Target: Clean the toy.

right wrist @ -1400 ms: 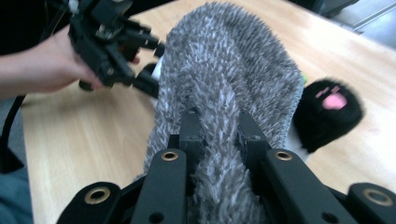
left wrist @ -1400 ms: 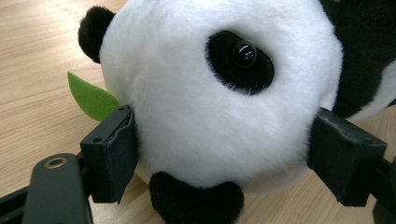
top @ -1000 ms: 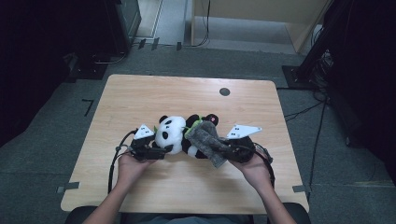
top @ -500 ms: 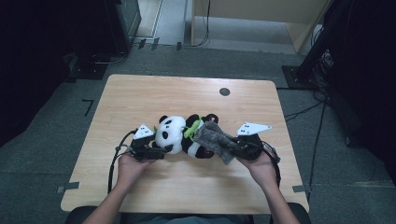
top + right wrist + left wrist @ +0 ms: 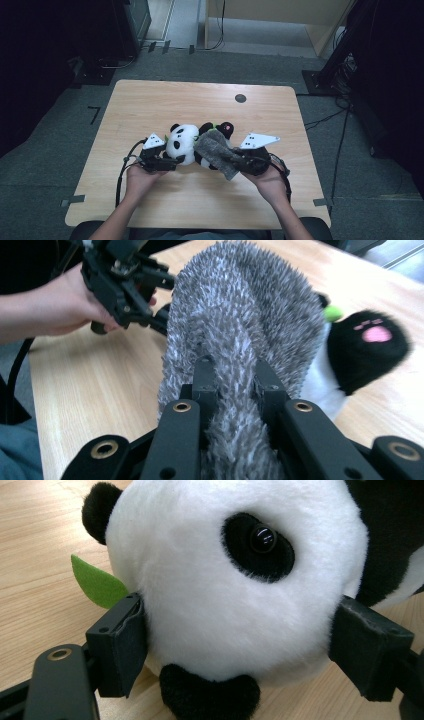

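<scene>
The light wooden rectangular table (image 5: 150,105) is bearing the black-and-white plush panda toy (image 5: 182,144), which is lying near the person's edge, between the two hands. The grey fuzzy cloth (image 5: 217,152) is draping over the panda's body (a pink-padded black paw (image 5: 370,347) is showing beside it). The left gripper (image 5: 172,161) is clamping the panda's white head, its wide-set jaws pressing into the plush on either side (image 5: 235,645). The right gripper (image 5: 239,161) is pinching the cloth, its jaws standing nearly together on a fold (image 5: 235,385). A small green felt leaf (image 5: 97,582) is protruding beside the head.
</scene>
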`<state>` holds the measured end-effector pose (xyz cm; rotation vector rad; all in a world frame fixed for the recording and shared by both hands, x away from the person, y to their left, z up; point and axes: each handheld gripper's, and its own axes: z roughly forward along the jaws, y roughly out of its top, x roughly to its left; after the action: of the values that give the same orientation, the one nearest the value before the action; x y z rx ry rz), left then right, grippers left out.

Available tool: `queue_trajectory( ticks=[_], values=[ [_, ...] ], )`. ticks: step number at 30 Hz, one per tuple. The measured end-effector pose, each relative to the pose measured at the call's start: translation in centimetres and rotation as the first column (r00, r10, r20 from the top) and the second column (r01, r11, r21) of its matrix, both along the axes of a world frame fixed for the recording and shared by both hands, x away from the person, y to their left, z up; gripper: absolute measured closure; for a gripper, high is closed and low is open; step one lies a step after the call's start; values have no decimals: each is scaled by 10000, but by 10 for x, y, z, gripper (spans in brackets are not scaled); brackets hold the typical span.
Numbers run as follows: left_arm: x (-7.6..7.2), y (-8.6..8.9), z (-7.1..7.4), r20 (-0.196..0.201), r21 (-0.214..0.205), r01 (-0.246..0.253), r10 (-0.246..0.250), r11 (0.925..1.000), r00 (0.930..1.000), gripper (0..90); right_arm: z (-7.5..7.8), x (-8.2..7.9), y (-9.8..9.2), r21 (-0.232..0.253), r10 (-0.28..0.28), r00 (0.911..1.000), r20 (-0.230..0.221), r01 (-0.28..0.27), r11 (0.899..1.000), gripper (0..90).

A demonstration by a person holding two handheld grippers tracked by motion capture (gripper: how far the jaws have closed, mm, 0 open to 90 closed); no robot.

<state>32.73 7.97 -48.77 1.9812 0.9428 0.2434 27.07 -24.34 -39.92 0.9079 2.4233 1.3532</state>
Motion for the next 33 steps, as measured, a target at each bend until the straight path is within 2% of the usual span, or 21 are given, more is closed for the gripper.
queue_trajectory(
  ticks=[3, 9, 21, 25, 26, 30, 33],
  values=[
    [0, 0, 0, 19, 10, 27, -27, 10000, 10000, 174, -10, 2, 3, -156, 74, 9998, -211, -77, 9998, 775],
    [0, 0, 0, 79, 15, 89, -89, 10000, 9999, 174, -15, 5, -5, -247, -83, 9998, -164, 79, 9997, 774],
    [1, 2, -1, 64, -51, 145, -145, 9999, 9999, 176, -19, 13, -23, -527, -840, 9961, -274, 825, 9952, 777],
    [1, 2, -1, 58, -42, 143, -142, 9999, 9999, 176, -12, 11, -25, -268, -885, 9957, -270, 878, 9958, 780],
    [1, 2, -1, 53, -50, 144, -144, 9999, 9999, 176, -6, 8, -22, -98, -825, 9964, -173, 823, 9966, 780],
    [1, 1, -1, 67, -36, 127, -127, 9999, 9999, 176, 3, 1, -9, -42, -433, 9990, 98, 433, 9991, 781],
    [1, 1, 0, 68, -8, 119, -119, 9999, 9999, 176, 12, -5, 14, -143, 133, 9993, 338, -128, 9998, 781]
  ],
)
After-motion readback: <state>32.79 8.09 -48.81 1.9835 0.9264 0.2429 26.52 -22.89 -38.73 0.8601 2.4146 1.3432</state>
